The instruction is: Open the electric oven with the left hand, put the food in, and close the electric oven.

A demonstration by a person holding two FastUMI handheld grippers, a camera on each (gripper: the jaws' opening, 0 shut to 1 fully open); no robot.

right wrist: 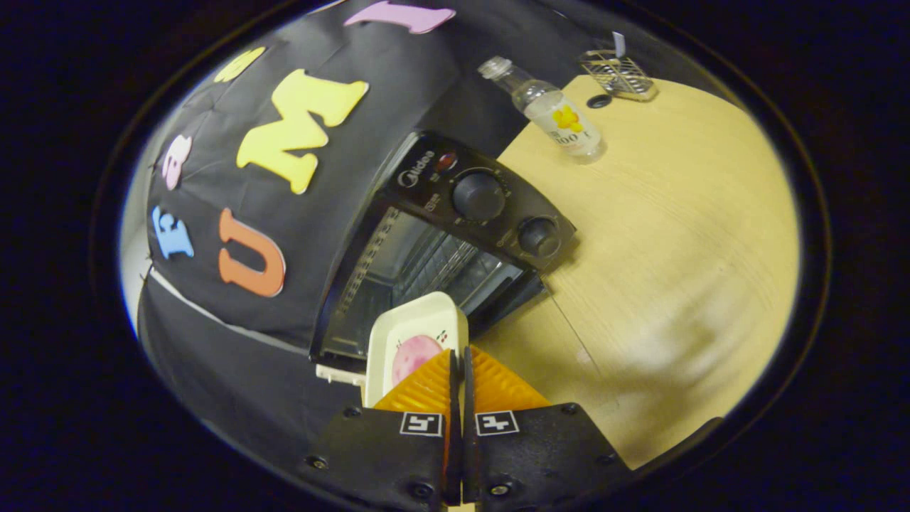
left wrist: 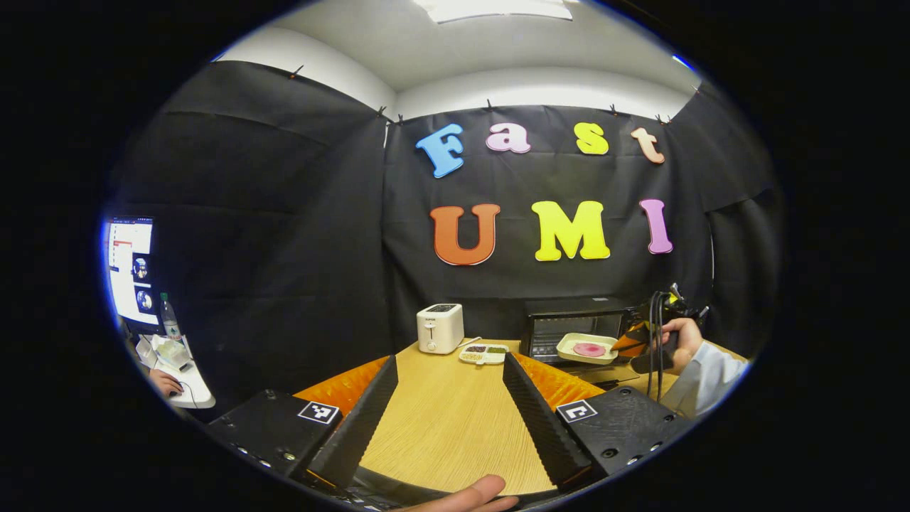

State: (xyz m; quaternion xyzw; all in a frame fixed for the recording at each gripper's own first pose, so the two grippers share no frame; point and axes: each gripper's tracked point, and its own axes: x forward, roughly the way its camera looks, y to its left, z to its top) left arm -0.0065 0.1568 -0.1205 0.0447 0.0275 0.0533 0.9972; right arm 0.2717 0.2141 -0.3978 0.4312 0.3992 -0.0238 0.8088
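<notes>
Holding item one, your right gripper (right wrist: 456,355): its fingers are pressed together on the near rim of the shallow white rectangular dish (right wrist: 412,341), which carries a round pink slice of food (right wrist: 414,355); the dish juts forward and a little to the left from the fingertips. Item two, the black electric oven with two round knobs (right wrist: 441,235): it stands directly ahead of that gripper, its door dropped open and its wire rack showing inside, with the far edge of the dish at the mouth of the cavity. Item three, your left gripper (left wrist: 449,370): fingers spread wide, nothing between them, hovering over the pale wooden table (left wrist: 448,427) well back from the oven, which lies ahead and to its right. Item four, bystanders: a white two-slot toaster (left wrist: 439,328) and a small divided tray of grains (left wrist: 483,353) ahead of the left gripper; a clear plastic bottle with a yellow label (right wrist: 551,110) and a small wire rack (right wrist: 617,74) far ahead and right of the right gripper. Step in hand, as judged: the door is open, and the food is going in. Your next move calls for a level push forward so the dish slides onto the rack, then a release and a straight withdrawal, before your left gripper reaches in to lift the door.
</notes>
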